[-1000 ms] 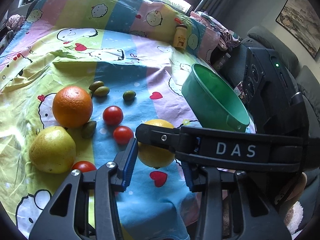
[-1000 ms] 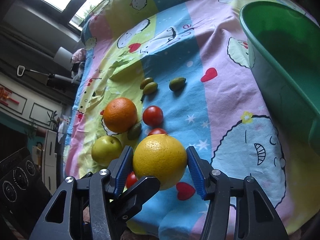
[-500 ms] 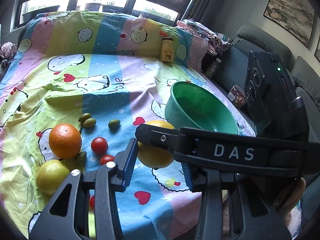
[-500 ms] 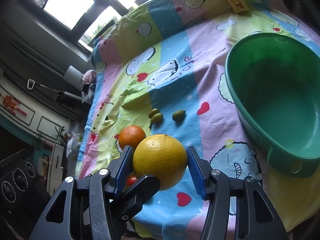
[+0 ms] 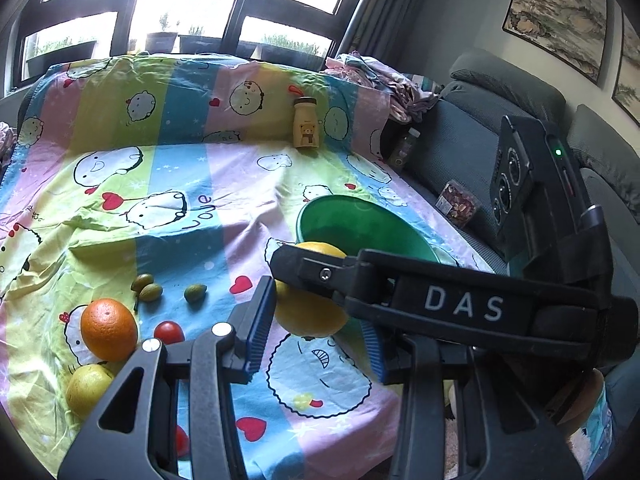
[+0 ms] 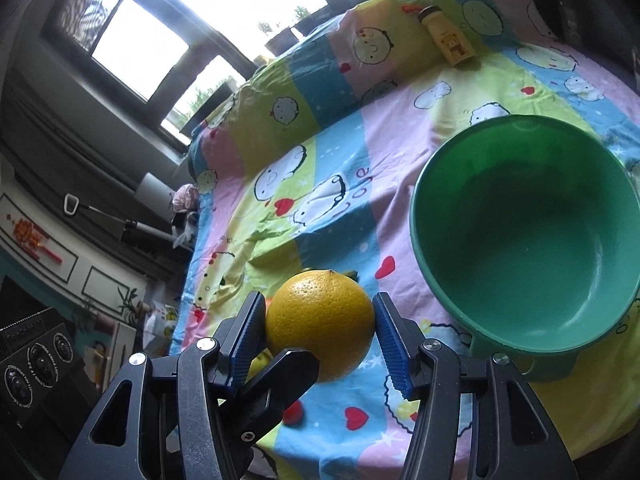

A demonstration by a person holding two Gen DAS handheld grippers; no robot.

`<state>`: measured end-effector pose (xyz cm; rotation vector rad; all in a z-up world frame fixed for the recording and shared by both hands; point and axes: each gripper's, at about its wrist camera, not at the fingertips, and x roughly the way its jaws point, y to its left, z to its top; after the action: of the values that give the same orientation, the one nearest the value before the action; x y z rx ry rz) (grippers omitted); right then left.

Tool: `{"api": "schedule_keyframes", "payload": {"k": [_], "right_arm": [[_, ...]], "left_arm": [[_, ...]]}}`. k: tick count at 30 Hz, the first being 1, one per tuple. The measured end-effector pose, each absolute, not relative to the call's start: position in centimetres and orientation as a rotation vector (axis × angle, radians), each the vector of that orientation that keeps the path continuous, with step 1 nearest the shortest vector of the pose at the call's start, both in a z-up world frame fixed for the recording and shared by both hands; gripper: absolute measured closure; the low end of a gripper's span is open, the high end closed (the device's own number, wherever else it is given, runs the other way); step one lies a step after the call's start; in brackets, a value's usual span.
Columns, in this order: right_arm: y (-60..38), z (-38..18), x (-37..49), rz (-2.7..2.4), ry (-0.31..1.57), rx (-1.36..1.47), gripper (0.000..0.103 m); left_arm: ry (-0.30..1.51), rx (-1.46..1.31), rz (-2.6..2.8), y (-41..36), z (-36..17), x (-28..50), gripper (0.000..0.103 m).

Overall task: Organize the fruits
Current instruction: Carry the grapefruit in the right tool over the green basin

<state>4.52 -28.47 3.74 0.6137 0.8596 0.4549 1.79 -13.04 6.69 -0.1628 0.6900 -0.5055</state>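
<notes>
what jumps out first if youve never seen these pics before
The big yellow fruit clamped in the right claw, held above the bright cartoon bedsheet. Just to its right sits an empty green bowl. Further left, an orange and small tomatoes lie on the sheet.

Green bowl (image 5: 362,220) near side hidden behind the right claw's arm at frame centre, small tomato (image 5: 182,442) at lower left mostly behind the left claw (image 5: 316,330), bowl handle (image 6: 532,368) partly covered at lower right, olives hidden behind the yellow grapefruit (image 6: 320,326).
</notes>
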Motion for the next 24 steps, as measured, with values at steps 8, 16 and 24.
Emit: {"api": "schedule_keyframes", "payload": {"k": [8, 16, 24], "right_arm": [[-30.0, 6.1, 4.9, 0.439, 0.806, 0.627, 0.045], [-31.5, 8.3, 6.0, 0.421, 0.742, 0.592, 0.045], [-33.7, 6.9, 7.1, 0.385, 0.738, 0.631, 0.045]], "left_arm": [[0.64, -0.147, -0.529, -14.3, 9.2, 2.6, 0.064], [0.587, -0.14, -0.554, -15.5, 10.7, 3.9, 0.065], [0.599, -0.133, -0.588, -17.5, 9.7, 5.6, 0.065]]}}
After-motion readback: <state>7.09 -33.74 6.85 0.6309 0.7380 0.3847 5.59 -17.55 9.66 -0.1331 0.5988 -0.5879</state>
